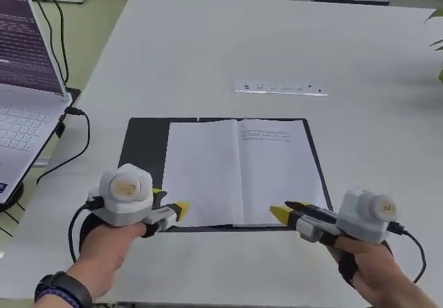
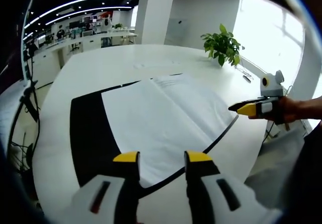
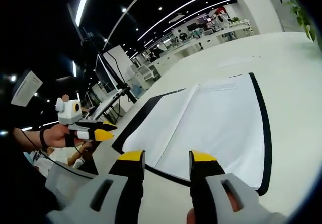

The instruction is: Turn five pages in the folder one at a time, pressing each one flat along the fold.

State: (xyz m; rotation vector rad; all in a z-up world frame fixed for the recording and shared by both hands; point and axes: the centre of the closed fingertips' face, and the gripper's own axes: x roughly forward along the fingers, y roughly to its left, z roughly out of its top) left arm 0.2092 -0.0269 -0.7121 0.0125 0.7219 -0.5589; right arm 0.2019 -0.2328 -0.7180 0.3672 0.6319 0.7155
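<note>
- Your left gripper [image 2: 160,157] has its jaws spread with nothing between them. The folder [image 2: 90,133] starts just ahead of its fingertips.
- Your right gripper [image 3: 166,156] is spread and empty too. Its tips sit at the folder's near edge, and you cannot tell whether they touch it.
- The folder lies open and flat on the table [image 1: 208,45], between the two sets of fingers and stretching away from both.
- The fold [image 1: 240,176] runs straight away from you. It lies between the two pairs of tips, somewhat nearer the right pair.
- The right page [image 1: 280,169] lies directly ahead of the right fingers. Its free edge is off to their outer side, back toward the gripper's body.
- No page is lifted yet. The right fingers look better placed to catch that free edge.
- The page would then swing across the fold toward the left fingers, which seem well placed to press along it.
</note>
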